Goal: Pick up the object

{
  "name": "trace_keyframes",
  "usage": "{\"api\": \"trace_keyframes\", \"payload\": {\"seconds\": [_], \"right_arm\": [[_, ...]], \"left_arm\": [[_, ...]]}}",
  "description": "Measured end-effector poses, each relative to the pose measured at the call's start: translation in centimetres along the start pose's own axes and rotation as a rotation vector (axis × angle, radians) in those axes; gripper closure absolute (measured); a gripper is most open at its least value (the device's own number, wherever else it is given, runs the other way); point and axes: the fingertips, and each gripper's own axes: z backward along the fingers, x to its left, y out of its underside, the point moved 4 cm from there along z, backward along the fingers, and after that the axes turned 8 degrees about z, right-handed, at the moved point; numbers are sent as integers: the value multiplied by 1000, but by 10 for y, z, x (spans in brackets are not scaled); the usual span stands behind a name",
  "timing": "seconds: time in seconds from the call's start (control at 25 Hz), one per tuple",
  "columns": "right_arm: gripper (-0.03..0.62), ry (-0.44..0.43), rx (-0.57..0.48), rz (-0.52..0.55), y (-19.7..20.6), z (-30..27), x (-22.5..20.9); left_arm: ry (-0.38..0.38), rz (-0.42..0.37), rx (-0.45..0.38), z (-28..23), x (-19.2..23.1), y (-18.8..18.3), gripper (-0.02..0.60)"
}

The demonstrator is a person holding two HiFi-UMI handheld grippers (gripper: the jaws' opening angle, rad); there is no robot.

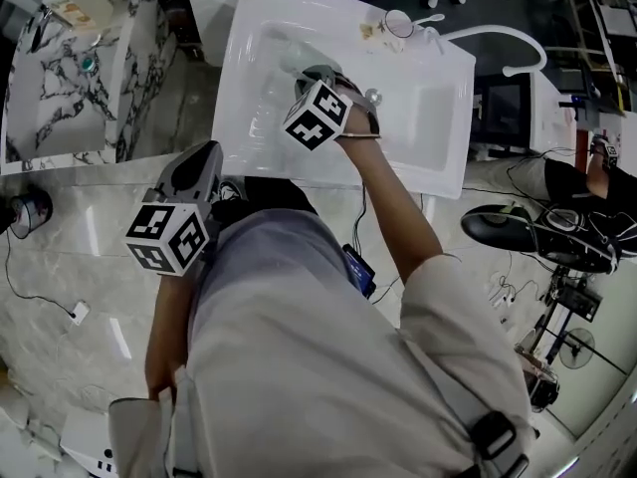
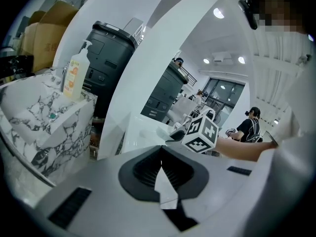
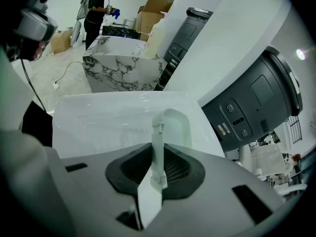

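**Right tool grips object over the basin**

The right tool (image 3: 158,172) is clamped on a thin strip of the translucent plastic object (image 3: 174,125), held above the hollow of the white washbasin (image 1: 438,118), inside its rim. The left tool (image 2: 162,174), jaws together and empty, hangs beyond the basin's near edge, over marble floor (image 1: 60,267)

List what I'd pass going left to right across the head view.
marble counter → left tool → right tool, closed on a translucent object → black oval object on the floor
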Motion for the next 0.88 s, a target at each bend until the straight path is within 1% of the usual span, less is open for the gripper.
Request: {"api": "trace_keyframes", "payload": {"seconds": [0.2, 0.52, 0.64, 0.88], "right_arm": [[526, -5, -10, -43, 8, 12, 9], [526, -37, -53, -176, 15, 29, 20], [526, -27, -58, -195, 17, 34, 24], [526, -1, -60, -187, 21, 45, 28]], "left_arm": [[2, 3, -5, 5, -3, 3, 575], [22, -10, -1, 5, -8, 0, 575], [27, -15, 2, 6, -9, 1, 575], [34, -9, 0, 7, -12, 4, 575]]}}
